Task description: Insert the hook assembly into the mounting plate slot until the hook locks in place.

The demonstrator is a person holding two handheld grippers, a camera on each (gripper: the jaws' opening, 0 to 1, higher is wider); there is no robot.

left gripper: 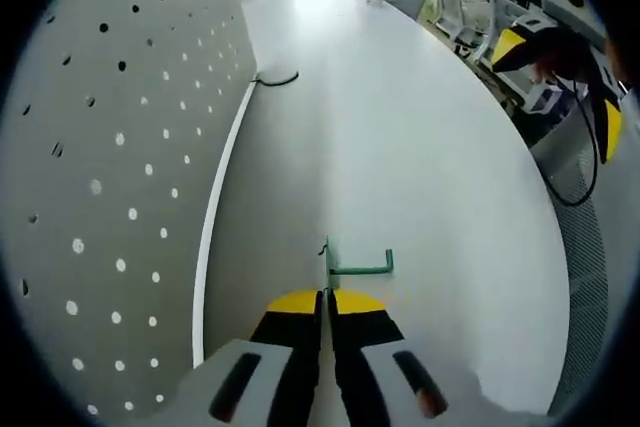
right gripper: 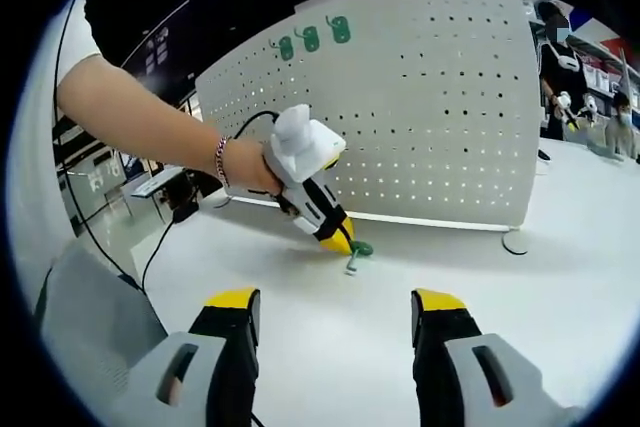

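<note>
— Left gripper view: what do we have in the left gripper (left gripper: 326, 299)?

— Its jaws are pressed together on the green hook (left gripper: 358, 267), low over the white table (left gripper: 400, 147). The hook's long axis runs crosswise to the jaws, its upturned tip pointing away from the pegboard (left gripper: 110, 167).

— And where does it sit on the table?

— Near the pegboard's bottom edge, though not touching it. In the right gripper view we see the left gripper tilted down, the hook (right gripper: 357, 250) at its tip just above the table.

— The right gripper (right gripper: 335, 319)?

— Jaws wide apart, holding nothing, well back from the pegboard (right gripper: 400, 107). Three green hooks (right gripper: 310, 39) hang near the board's top edge.
</note>
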